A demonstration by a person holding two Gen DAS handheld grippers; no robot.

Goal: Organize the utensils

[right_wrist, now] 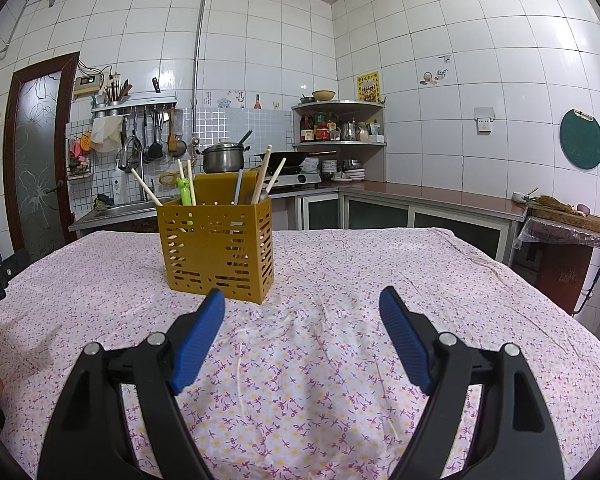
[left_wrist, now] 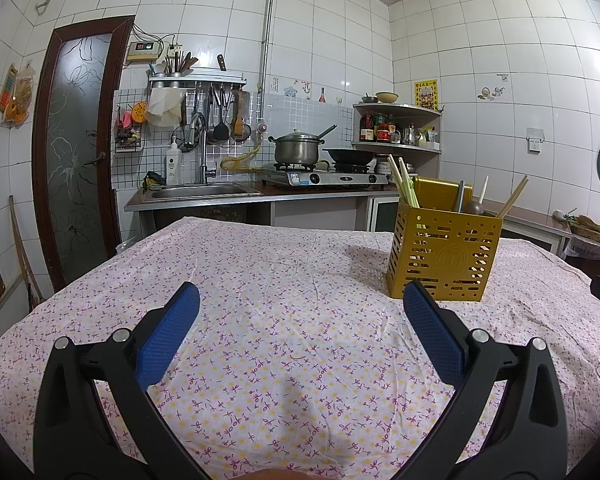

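Observation:
A yellow perforated utensil holder [left_wrist: 444,250] [right_wrist: 218,250] stands upright on the flowered tablecloth [left_wrist: 292,280] [right_wrist: 340,280]. Chopsticks [right_wrist: 265,174], a green-handled utensil [right_wrist: 185,192] and a grey handle [right_wrist: 238,188] stick out of it. My left gripper [left_wrist: 302,292] hovers open over the cloth, the holder just beyond its right blue pad. My right gripper [right_wrist: 302,300] is open too, with the holder just past its left pad. Nothing lies between either pair of fingers.
Behind the table runs a counter with a sink [left_wrist: 204,190], a gas stove with a pot [left_wrist: 298,148] and a wok [left_wrist: 348,155], and a corner shelf of bottles [right_wrist: 340,128]. A wooden chopping block [right_wrist: 572,216] stands at the right. A door [left_wrist: 76,144] is at the left.

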